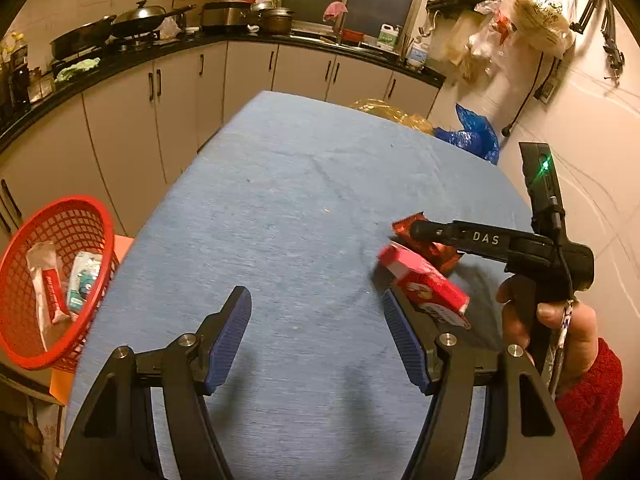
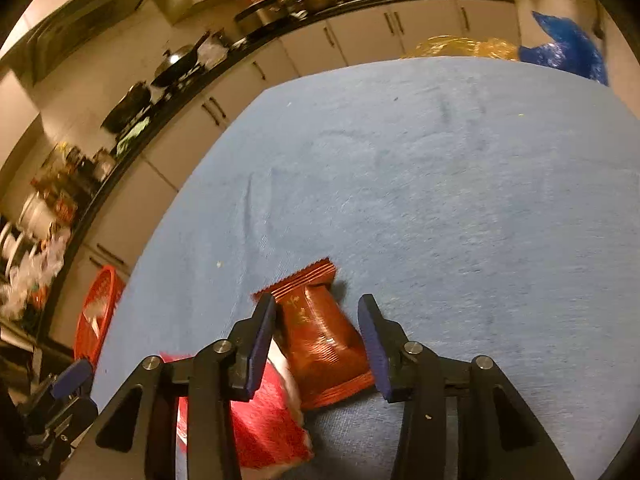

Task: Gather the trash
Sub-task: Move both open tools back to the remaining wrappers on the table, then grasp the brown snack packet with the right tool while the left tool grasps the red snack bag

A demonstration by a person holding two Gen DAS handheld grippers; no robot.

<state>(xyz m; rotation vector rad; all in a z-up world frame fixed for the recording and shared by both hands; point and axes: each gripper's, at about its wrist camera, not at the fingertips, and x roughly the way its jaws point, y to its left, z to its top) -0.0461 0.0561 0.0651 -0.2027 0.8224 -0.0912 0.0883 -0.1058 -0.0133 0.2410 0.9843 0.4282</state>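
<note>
On the blue-clothed surface (image 1: 288, 200) two pieces of trash are left, near its right edge: a brown-red snack wrapper (image 2: 320, 332) and a red carton (image 1: 424, 284), touching or overlapping each other; right gripper (image 2: 316, 336) is lowered over the wrapper, jaws apart with the wrapper lying between them, not yet clamped; left pad looks to be at or touching the wrapper's edge, right pad has a gap; red carton (image 2: 256, 420) sits just beside and partly under the left finger in the right wrist view, blurred; left gripper (image 1: 316, 340) hovers above bare cloth, jaws wide apart, holding nothing; carton lies just beyond its right finger; red mesh basket (image 1: 24, 308) sits off the surface's left edge, on something orange, well apart from the remaining trash; basket already holds a white-and-red packet (image 1: 48, 284) and a teal-and-white packet (image 1: 82, 280), so part of the job looks done; judged progress: roughly half, two pieces in, two left, as far as visible; current step reads as grasping the wrapper; after that carry to the basket, then the carton; a few tiny crumbs on cloth, too small to identify; risk: the closing jaws could catch the carton edge along with the wrapper; person's right hand (image 1: 560, 320), in a red sleeve, grips the right tool.
</note>
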